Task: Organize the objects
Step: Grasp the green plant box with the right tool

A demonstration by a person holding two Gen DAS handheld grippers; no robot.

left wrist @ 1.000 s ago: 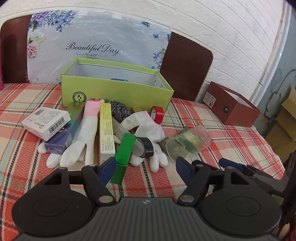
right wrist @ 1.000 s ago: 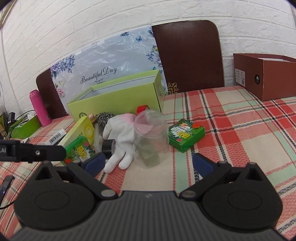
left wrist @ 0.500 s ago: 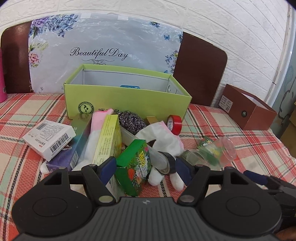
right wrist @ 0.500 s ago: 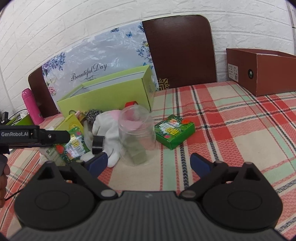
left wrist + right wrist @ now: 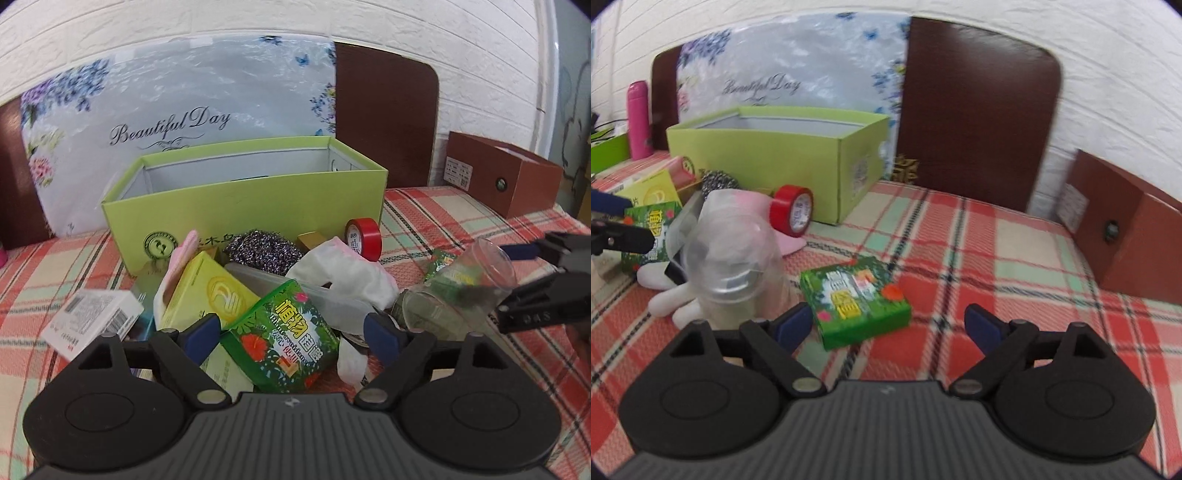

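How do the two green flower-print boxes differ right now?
The green box by the left gripper stands tilted, propped on the pile, between open jaws; the green box by the right gripper lies flat on the plaid cloth, apart from the pile. The first sits centred between the left gripper's fingers, the second nearer the right gripper's left finger. Both share the same green floral packaging.

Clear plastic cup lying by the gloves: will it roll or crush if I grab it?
The clear plastic cup lies on its side, so a nudge would probably roll it. Its thin, see-through wall looks light and likely flexes under a squeeze. Smooth plastic may slip.
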